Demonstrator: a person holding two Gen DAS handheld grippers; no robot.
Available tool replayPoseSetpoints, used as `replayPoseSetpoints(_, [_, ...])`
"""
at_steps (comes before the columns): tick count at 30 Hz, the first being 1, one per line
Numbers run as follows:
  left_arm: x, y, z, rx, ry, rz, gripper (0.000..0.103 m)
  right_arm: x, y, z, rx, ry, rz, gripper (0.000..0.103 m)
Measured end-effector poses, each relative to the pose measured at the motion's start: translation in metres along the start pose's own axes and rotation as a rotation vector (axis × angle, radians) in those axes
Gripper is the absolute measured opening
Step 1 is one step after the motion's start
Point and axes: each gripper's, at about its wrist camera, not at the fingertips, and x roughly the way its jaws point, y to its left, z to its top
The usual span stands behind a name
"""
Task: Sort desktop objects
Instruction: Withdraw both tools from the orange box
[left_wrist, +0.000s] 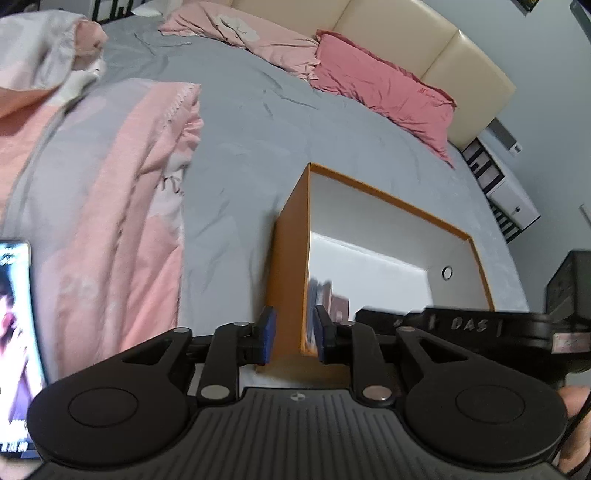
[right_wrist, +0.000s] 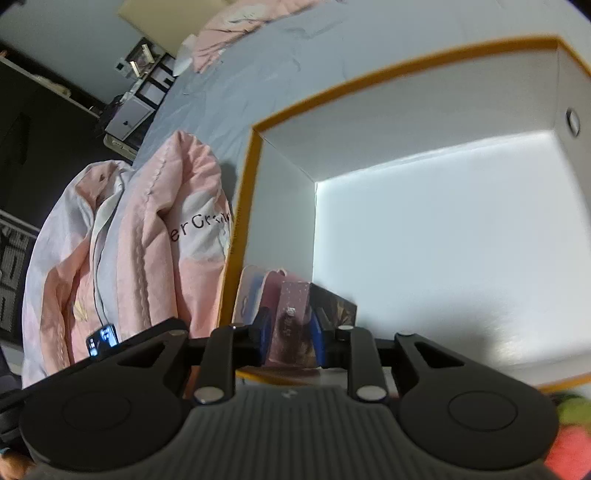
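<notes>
An orange box (left_wrist: 388, 197) with white inside walls stands open on a grey bed. My left gripper (left_wrist: 293, 332) straddles its near corner wall, one blue pad outside and one inside, open and not pressing. In the right wrist view the same box (right_wrist: 369, 79) fills the frame. My right gripper (right_wrist: 290, 332) reaches into its near corner with a small pink carton (right_wrist: 293, 306) between the pads. The pads sit close beside it and stand open. A dark box (right_wrist: 336, 302) and a blue-and-white card (right_wrist: 251, 291) lean next to the carton. The right gripper's black body (left_wrist: 461, 325) crosses the left wrist view.
A pink quilt (left_wrist: 122, 206) lies folded left of the box, with pink pillows (left_wrist: 384, 85) and a cream headboard (left_wrist: 443, 48) beyond. A lit phone screen (left_wrist: 14, 332) shows at the far left. A small lit device (right_wrist: 102, 339) rests on the quilt. Something green and red (right_wrist: 569, 435) is blurred at bottom right.
</notes>
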Motion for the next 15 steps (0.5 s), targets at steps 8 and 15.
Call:
replayPoseSetpoints(8, [-0.015, -0.03, -0.039, 0.033, 0.06, 0.049, 0.052, -0.062, 0.006, -0.038, -0.116, -0.169, -0.041, 0.042])
replayPoseSetpoints(15, [0.004, -0.049, -0.08, 0.039, 0.195, 0.09, 0.056, -0.088, -0.007, -0.082, -0.204, -0.242, -0.154, 0.047])
